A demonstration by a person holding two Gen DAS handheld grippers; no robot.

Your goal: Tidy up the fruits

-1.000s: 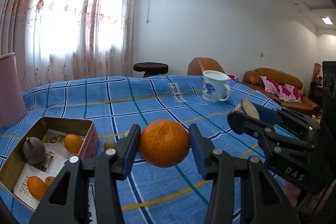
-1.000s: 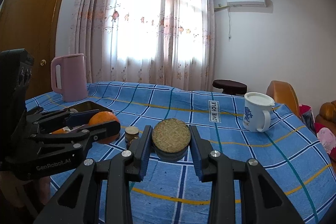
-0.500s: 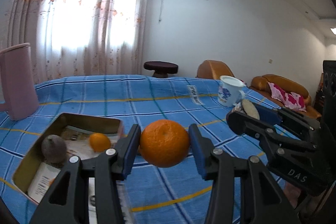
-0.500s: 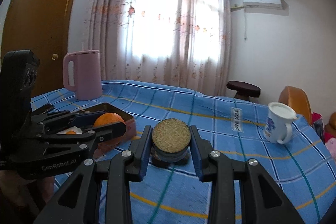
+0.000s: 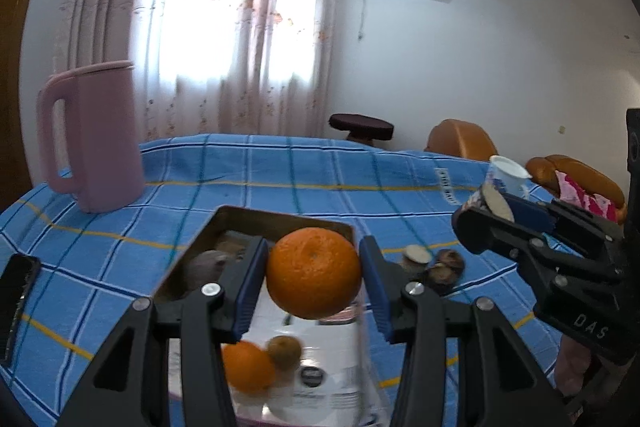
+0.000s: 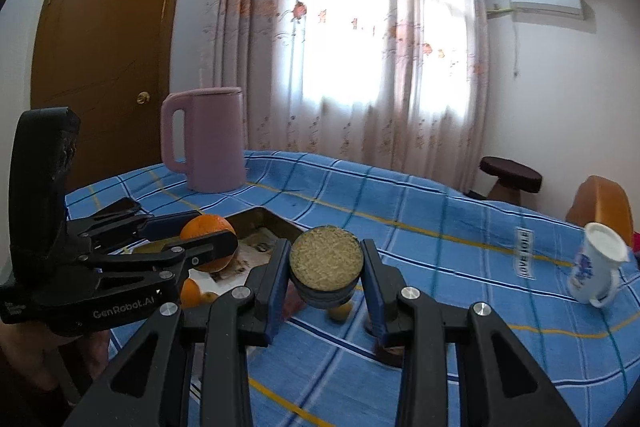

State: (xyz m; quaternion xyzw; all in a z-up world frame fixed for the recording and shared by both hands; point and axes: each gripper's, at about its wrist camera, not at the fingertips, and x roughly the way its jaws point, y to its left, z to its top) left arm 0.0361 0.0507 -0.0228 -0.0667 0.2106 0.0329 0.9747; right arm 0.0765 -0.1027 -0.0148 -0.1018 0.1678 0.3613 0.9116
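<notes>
Orange above tin's rim

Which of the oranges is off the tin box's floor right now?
The large round orange clamped in the left gripper, held above the rectangular metal tin box. The smaller orange lies on the paper inside the tin.

"GenRobot.AI" printed white on left gripper body. "DAS" on right gripper body. "LOVE" readable on white label sewn to tablecloth; rest unclear.
</notes>
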